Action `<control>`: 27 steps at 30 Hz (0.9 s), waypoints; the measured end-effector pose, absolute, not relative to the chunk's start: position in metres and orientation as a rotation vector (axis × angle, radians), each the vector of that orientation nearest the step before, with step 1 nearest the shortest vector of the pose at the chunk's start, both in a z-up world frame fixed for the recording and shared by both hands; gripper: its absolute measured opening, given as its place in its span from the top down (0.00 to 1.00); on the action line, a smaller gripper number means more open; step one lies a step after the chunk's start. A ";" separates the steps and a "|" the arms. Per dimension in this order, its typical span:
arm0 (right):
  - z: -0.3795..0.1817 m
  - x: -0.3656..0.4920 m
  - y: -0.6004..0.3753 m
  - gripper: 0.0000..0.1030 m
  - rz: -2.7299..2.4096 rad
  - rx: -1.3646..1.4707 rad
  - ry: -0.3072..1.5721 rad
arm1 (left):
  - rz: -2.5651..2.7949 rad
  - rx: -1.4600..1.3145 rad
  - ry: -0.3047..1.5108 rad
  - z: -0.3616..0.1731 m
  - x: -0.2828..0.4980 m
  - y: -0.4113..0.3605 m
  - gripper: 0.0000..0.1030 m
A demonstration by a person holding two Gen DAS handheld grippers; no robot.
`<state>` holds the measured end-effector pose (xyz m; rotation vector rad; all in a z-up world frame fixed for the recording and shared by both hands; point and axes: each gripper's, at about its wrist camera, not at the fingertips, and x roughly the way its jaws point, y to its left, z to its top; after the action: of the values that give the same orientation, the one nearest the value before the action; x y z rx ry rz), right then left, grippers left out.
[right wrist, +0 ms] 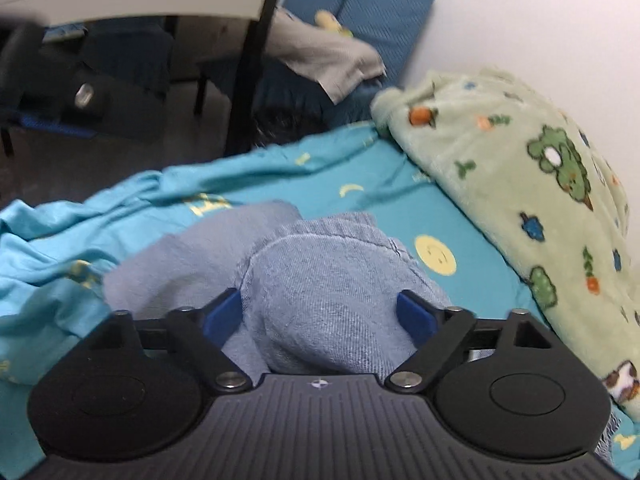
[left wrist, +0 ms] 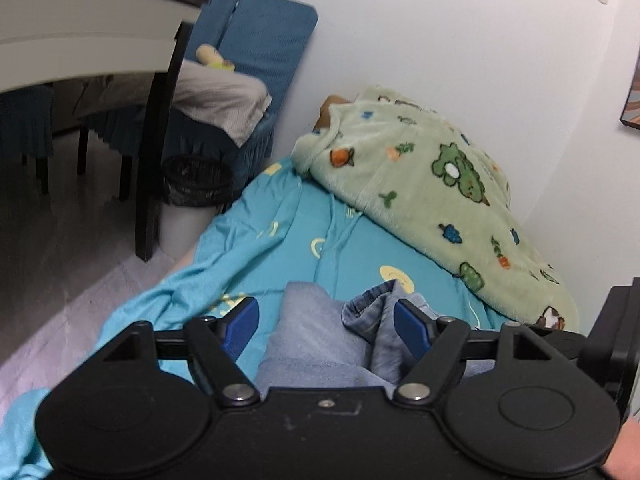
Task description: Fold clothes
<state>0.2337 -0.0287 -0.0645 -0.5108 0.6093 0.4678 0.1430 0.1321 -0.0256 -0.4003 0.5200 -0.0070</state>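
White wall [left wrist: 460,40], grey floor [left wrist: 60,240], blue-covered chairs [left wrist: 264,40], dark-legged table [left wrist: 80,44]

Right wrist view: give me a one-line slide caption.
Right gripper with jaws apart around bunched denim on a turquoise sheet, a green blanket against the wall.

The jeans [right wrist: 320,280] are pale, washed-out blue denim, bunched into a soft heap on the turquoise bedsheet [right wrist: 360,176] near its front edge. In the right wrist view the top layer humps up in a rounded fold with a curved stitched seam running across it, while a flatter flap spreads away to the left over the wrinkled sheet. In the left wrist view the same denim [left wrist: 316,328] shows a smooth lighter panel beside a crumpled, darker hem (turned up so its stitched edge shows). The heap sits just in front of a yellow smiley print, apart from the green blanket [right wrist: 520,184].
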 end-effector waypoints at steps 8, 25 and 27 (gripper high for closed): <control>-0.019 0.227 -0.115 0.86 0.325 -0.124 0.553 | -0.054 -0.386 0.490 -0.024 0.139 0.118 0.30; -0.115 0.148 -0.304 0.40 0.054 0.850 0.589 | -0.266 0.001 0.515 -0.040 0.124 0.020 0.28; -0.115 0.152 -0.308 0.28 0.080 0.909 0.571 | -0.290 0.066 0.513 -0.047 0.120 0.004 0.27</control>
<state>0.1521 -0.3079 -0.1154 0.9090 0.5713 0.0804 0.1202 0.0043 -0.0471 0.0664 0.5130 -0.2896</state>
